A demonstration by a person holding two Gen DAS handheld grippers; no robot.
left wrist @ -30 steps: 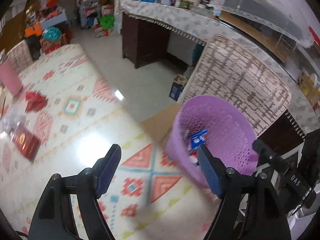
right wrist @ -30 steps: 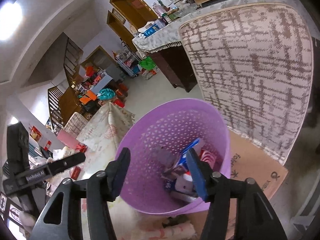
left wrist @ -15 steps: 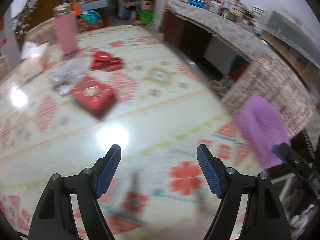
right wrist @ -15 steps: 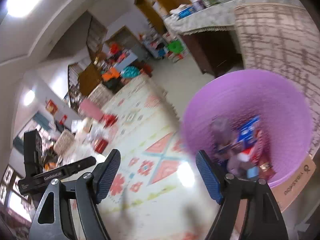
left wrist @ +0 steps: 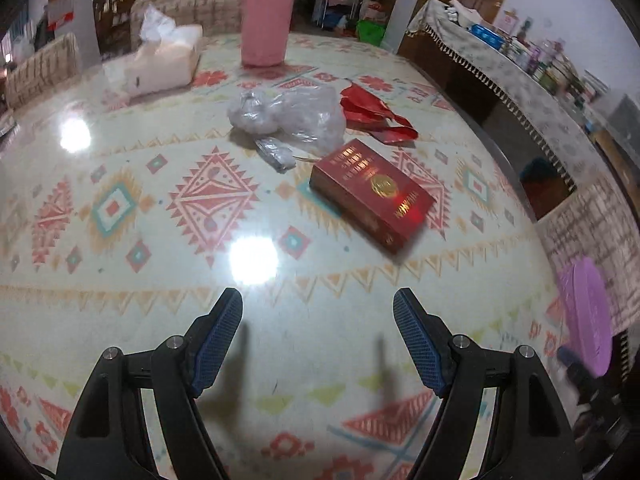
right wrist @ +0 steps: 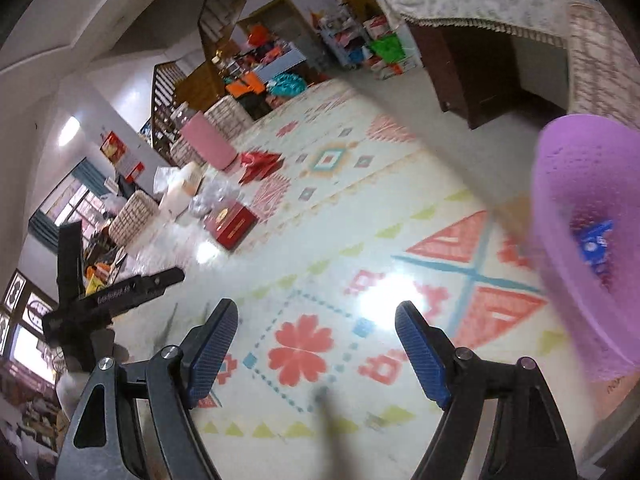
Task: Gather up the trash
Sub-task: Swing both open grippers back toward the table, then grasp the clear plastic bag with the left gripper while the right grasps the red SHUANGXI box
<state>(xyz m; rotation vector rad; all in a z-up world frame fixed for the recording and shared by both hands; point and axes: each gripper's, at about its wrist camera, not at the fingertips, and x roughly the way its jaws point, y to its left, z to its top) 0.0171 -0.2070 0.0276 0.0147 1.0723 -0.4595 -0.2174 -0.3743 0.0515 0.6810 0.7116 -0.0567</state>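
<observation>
Left gripper [left wrist: 318, 338]: jaws wide apart, nothing between them, hovering over bare patterned tablecloth [left wrist: 120, 208]. Red box [left wrist: 372, 194] lies flat at 12 o'clock from the claw, well apart. Crumpled clear plastic bag [left wrist: 292, 116] sits beyond it at 11–12, red wrapper [left wrist: 374, 114] just beside the bag at 1. Tissue box [left wrist: 160, 60] and pink container [left wrist: 266, 20] at the far edge. Purple basket [left wrist: 586, 316] at 3 o'clock, off the table edge.

Right gripper [right wrist: 316, 344]: jaws have just been opening, empty, released. Basket [right wrist: 576, 240] at 2 o'clock, blue packaging visible inside.
</observation>
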